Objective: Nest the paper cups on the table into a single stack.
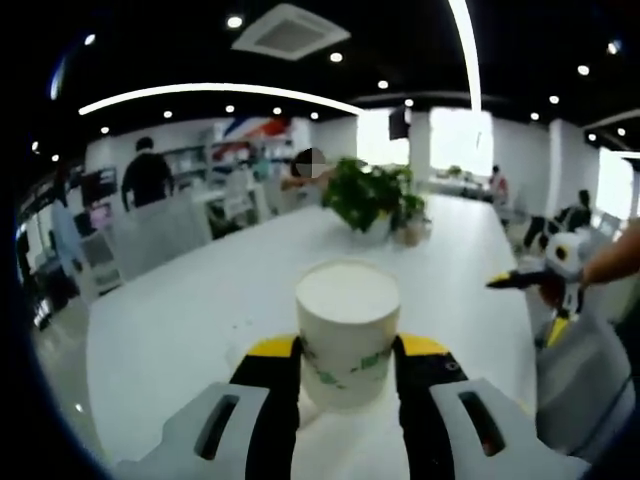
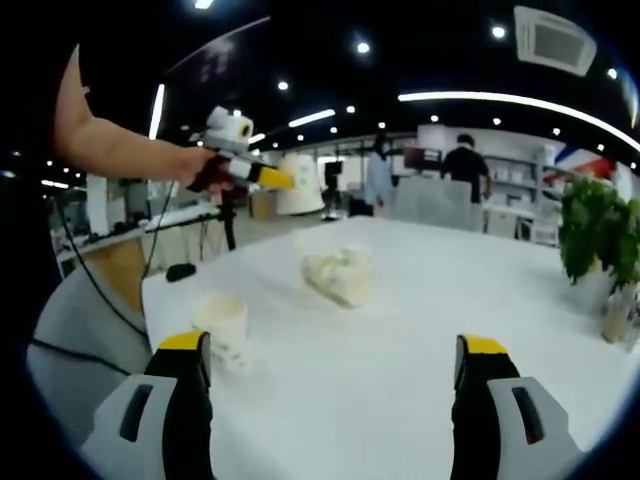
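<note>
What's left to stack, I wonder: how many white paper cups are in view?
2. One white paper cup is clamped in the left gripper; another stands on the white table near the right gripper. The blurred pale lump mid-table may hide more.

White, green-printed paper cup (image 1: 347, 333)

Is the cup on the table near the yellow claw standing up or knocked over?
Standing up. In the right gripper view the paper cup sits on the white table with its open rim facing up, beside one jaw of the right gripper.
</note>
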{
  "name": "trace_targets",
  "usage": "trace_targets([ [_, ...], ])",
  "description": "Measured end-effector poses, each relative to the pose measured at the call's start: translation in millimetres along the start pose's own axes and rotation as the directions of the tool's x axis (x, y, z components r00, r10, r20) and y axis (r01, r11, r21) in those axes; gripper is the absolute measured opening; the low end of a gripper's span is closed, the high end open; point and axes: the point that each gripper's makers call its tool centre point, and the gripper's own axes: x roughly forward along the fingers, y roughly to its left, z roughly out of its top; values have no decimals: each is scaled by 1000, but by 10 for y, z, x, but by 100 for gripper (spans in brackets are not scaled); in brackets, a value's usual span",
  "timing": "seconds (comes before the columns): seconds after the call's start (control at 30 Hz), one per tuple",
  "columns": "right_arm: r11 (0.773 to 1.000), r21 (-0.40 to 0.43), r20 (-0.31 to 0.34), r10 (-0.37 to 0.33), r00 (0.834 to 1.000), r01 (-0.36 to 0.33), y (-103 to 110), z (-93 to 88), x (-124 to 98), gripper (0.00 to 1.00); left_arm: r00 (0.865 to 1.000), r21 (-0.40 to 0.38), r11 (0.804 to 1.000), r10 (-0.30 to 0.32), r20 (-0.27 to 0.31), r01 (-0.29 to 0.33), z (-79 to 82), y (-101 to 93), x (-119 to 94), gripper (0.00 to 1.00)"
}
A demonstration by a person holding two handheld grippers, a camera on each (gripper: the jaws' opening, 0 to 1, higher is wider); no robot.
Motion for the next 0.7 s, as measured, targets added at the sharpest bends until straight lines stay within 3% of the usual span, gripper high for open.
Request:
trace_targets([
  [0.7,1000,-14,34,23,999,-23,64,223,56,99,996,16,995,-94,-2,94,50,-381,-173,35],
])
